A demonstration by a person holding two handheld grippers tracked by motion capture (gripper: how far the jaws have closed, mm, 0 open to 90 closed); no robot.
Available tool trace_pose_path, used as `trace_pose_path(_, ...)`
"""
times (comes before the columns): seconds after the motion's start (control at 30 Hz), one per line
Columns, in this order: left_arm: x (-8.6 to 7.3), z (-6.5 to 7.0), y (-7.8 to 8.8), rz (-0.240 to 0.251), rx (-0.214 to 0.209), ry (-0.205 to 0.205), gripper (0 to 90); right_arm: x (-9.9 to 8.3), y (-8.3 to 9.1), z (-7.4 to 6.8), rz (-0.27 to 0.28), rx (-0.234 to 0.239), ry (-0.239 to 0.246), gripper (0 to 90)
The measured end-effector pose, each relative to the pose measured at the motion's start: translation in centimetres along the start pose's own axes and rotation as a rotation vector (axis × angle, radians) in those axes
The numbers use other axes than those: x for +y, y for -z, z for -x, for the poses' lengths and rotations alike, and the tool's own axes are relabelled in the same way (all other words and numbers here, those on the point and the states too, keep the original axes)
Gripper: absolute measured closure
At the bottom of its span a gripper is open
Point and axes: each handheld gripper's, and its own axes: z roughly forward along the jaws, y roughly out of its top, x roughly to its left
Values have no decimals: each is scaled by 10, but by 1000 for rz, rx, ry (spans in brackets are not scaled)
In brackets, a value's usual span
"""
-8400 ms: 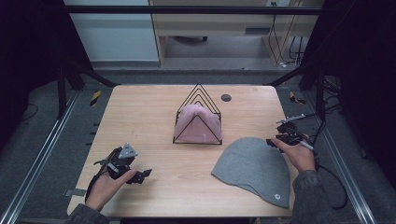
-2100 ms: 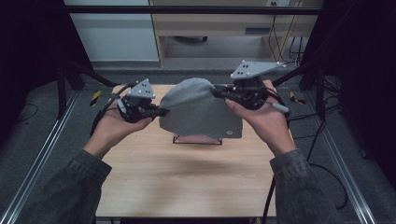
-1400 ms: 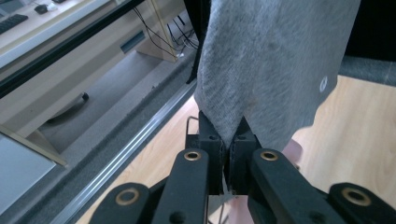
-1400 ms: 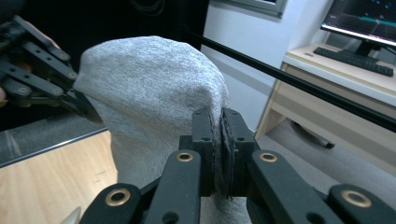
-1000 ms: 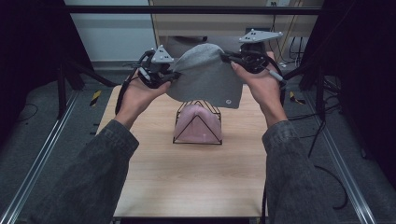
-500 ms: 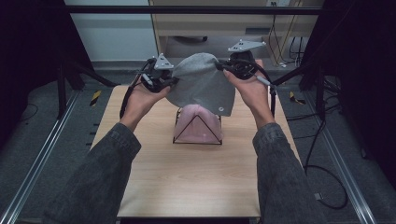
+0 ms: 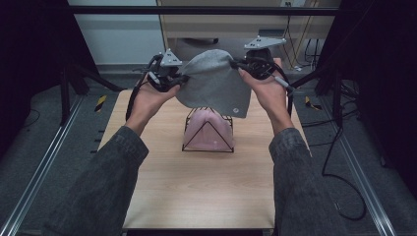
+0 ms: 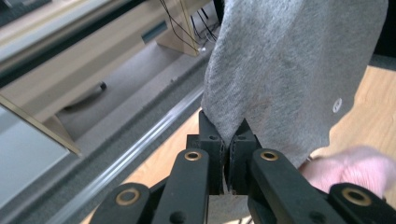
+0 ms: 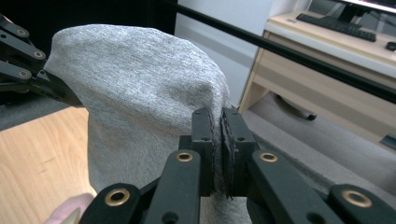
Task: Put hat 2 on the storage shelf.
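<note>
Left gripper view: my left gripper (image 8: 227, 140) has its jaws clenched on the edge of the grey hat (image 8: 289, 70), cloth pinched between the pads. My right gripper (image 9: 217, 135) is clamped on the opposite edge. High view: the hat (image 7: 214, 83) hangs stretched between both grippers, raised above the wire stand (image 7: 209, 129) with the pink hat (image 7: 207, 130) on the table (image 7: 196, 191).

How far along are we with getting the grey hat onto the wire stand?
Done: the grey hat is off the table, pinched at opposite edges by the left gripper and the right gripper. In hand: it hangs spread above the wire stand, which already bears a pink hat. Left: lowering it over the stand and letting go.
</note>
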Motion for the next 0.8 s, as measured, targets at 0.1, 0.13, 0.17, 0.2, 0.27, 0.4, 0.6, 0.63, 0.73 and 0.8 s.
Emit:
trace_pose_path(0.1, 7, -2, 0, 10, 6, -8, 874, 5, 2, 3, 8, -11, -1, 853)
trace_pose_path(0.13, 9, -3, 0, 14, 13, -12, 874, 7, 2, 5, 7, -13, 2, 853)
trace_pose_path(0.17, 10, -4, -1, 23, 14, -6, 874, 8, 3, 6, 8, -14, 3, 853)
trace_pose_path(0.2, 11, -5, -1, 17, 12, -9, 874, 8, 2, 7, 9, -15, 1, 853)
trace_pose_path(0.27, 11, -6, -4, 20, 23, -12, 874, 8, 0, 9, 2, -20, 4, 853)
trace_pose_path(0.4, 5, -9, -12, 9, 23, -4, 873, 3, -8, 9, -21, -25, 12, 853)
trace_pose_path(0.6, -4, -12, -22, 20, 22, 17, 873, -4, -17, 9, -33, -26, 11, 854)
trace_pose_path(0.63, -5, -12, -23, 12, 20, 15, 873, -6, -18, 9, -35, -25, 9, 853)
trace_pose_path(0.73, -10, -10, -27, 9, 14, 23, 873, -9, -19, 9, -35, -22, 7, 853)
trace_pose_path(0.8, -13, -9, -28, -4, 10, 15, 873, -11, -20, 8, -39, -19, 7, 853)
